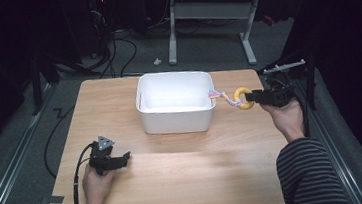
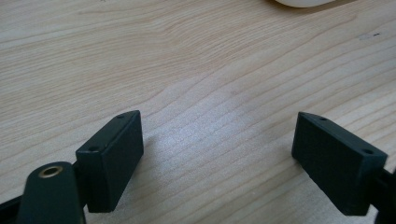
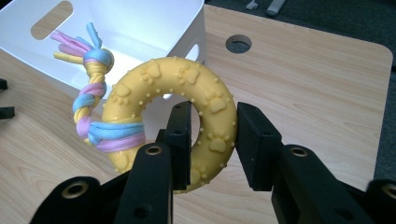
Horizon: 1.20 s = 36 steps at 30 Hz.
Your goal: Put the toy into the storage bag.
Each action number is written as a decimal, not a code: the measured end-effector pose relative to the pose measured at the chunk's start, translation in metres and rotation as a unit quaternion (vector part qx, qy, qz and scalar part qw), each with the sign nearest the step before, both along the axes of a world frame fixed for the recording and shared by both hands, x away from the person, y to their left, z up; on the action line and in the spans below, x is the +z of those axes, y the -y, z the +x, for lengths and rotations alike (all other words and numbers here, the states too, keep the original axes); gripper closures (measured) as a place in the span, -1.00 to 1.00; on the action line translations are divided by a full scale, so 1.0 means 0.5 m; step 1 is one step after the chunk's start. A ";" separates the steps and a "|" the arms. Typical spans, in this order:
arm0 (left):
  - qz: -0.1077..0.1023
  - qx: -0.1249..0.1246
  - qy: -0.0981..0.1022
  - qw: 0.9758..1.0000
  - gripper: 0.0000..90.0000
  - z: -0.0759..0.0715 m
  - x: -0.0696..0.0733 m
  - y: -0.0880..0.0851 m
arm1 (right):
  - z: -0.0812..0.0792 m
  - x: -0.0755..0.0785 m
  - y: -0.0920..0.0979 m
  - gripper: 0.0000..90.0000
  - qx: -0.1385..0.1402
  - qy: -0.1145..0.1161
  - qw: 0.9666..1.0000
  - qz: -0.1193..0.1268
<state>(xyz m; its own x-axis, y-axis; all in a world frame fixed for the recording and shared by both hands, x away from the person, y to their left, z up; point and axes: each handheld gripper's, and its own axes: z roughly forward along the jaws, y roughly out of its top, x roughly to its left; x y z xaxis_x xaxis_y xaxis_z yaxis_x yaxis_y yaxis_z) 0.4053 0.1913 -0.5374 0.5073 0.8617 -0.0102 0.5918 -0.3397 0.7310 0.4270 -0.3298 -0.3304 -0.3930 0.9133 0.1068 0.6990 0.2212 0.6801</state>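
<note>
R gripper has its jaws clenched on the yellow rubber ring toy w/ paw prints, one jaw through the ring's hole, other on the outer edge, so the ring wall is pinched between the pads. Ring is held up off the light wood tabletop, just beside the right-hand end of the white rectangular plastic bin. Braided pastel rope tail (pink/blue/yellow) is tied round the ring and its knotted end reaches to the bin's rim; can't tell if it's touching the rim. In high view same gripper sits at the tabletop's right edge, ring between it and the bin. L gripper is down low at the front-left of the tabletop, well apart from bin and toy. L gripper view: jaws released, spread wide, bare wood between them, nothing held.
</note>
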 end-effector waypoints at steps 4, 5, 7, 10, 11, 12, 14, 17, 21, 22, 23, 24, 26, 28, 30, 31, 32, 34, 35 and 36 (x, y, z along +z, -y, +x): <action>0.000 0.000 0.000 1.000 -0.63 0.000 0.000 0.000 | 0.006 0.001 -0.006 0.51 0.000 -0.001 1.000 -0.001; 0.000 0.000 0.000 1.000 -0.63 0.000 0.000 0.000 | 0.012 0.002 -0.012 0.51 0.002 0.000 1.000 -0.001; 0.000 0.000 0.000 1.000 -0.63 0.000 0.000 0.000 | 0.015 0.005 -0.015 0.51 0.004 0.000 1.000 -0.003; 0.000 0.000 0.000 1.000 -0.63 0.000 0.000 0.000 | 0.022 0.010 -0.024 0.51 0.006 0.001 1.000 -0.002; 0.000 0.000 0.000 1.000 -0.63 0.000 0.000 0.000 | 0.022 0.010 -0.024 0.51 0.006 0.001 1.000 -0.002; 0.000 0.000 0.000 1.000 -0.63 0.000 0.000 0.000 | 0.024 0.011 -0.025 0.51 0.007 0.000 1.000 -0.001; 0.000 0.000 0.000 1.000 -0.63 0.000 0.000 0.000 | 0.033 0.015 -0.035 0.51 0.008 0.001 1.000 -0.003; 0.000 0.000 0.000 1.000 -0.63 0.000 0.000 0.000 | 0.040 0.019 -0.045 0.51 0.010 0.003 1.000 -0.003; 0.000 0.000 0.000 1.000 -0.63 0.000 0.000 0.000 | 0.049 0.024 -0.056 0.51 0.013 0.005 1.000 -0.002; 0.000 0.000 0.000 1.000 -0.63 0.000 0.000 0.000 | 0.051 0.025 -0.059 0.51 0.013 0.006 1.000 -0.001; 0.000 0.000 0.000 1.000 -0.63 0.000 0.000 0.000 | 0.051 0.025 -0.059 0.51 0.013 0.006 1.000 -0.001; 0.000 0.000 0.000 1.000 -0.63 0.000 0.000 0.000 | 0.057 0.026 -0.065 0.51 0.013 0.005 1.000 0.000; 0.000 0.000 0.000 1.000 -0.63 0.000 0.000 0.000 | 0.060 0.026 -0.070 0.51 0.013 0.003 1.000 0.000; 0.000 0.000 0.000 1.000 -0.63 0.000 0.000 0.000 | 0.065 0.027 -0.078 0.51 0.016 0.003 1.000 -0.001; 0.000 0.000 0.000 1.000 -0.63 0.000 0.000 0.000 | 0.068 0.030 -0.086 0.51 0.018 0.004 1.000 -0.001; 0.000 0.000 0.000 1.000 -0.63 0.000 0.000 0.000 | 0.068 0.030 -0.086 0.51 0.018 0.004 1.000 -0.001; 0.000 0.000 0.000 1.000 -0.63 0.000 0.000 0.000 | 0.072 0.032 -0.092 0.51 0.019 0.004 1.000 -0.002; 0.000 0.000 0.000 1.000 -0.63 0.000 0.000 0.000 | 0.077 0.033 -0.099 0.51 0.020 0.003 1.000 -0.004; 0.000 0.000 0.000 1.000 -0.63 0.000 0.000 0.000 | 0.079 0.033 -0.101 0.51 0.021 0.005 1.000 -0.004; 0.000 0.000 0.000 1.000 -0.63 0.000 0.000 0.000 | 0.079 0.033 -0.101 0.51 0.021 0.005 1.000 -0.004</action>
<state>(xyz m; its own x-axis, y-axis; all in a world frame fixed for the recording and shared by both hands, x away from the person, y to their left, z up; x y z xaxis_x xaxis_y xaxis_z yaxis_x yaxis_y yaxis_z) 0.4053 0.1913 -0.5374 0.5072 0.8618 -0.0101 0.5918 -0.3397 0.7310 0.4663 -0.2791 -0.3137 -0.4321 0.8967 0.0958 0.6827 0.2558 0.6845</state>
